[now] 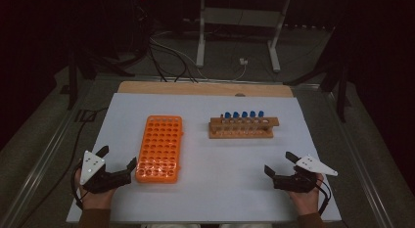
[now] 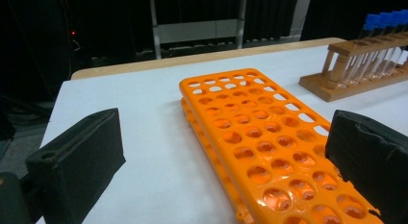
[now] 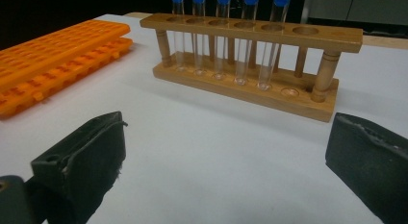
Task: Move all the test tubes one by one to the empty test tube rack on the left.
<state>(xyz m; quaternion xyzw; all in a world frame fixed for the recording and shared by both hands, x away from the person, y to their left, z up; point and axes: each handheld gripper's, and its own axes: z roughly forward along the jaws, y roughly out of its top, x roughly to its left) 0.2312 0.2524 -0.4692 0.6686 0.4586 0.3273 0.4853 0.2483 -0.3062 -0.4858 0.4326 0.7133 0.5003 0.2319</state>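
Observation:
An orange tube rack point(image 1: 160, 148) with many empty holes lies left of centre on the white table point(image 1: 215, 184); in the left gripper view the orange rack point(image 2: 260, 137) runs between the jaws' far ends. A wooden rack point(image 1: 243, 127) at centre right holds several clear tubes with blue caps point(image 1: 244, 114); the right gripper view shows this wooden rack point(image 3: 250, 75) ahead, with its rightmost hole empty. My left gripper point(image 1: 117, 159) rests open just left of the orange rack's near end. Near the front right, my right gripper point(image 1: 280, 164) stands open, nothing between its jaws.
The white table ends in a bare wooden strip point(image 1: 205, 87) at the back. Beyond it stand a metal frame point(image 1: 240, 27) and cables point(image 1: 171, 54) on a dark floor. Metal rails point(image 1: 44, 159) flank the table.

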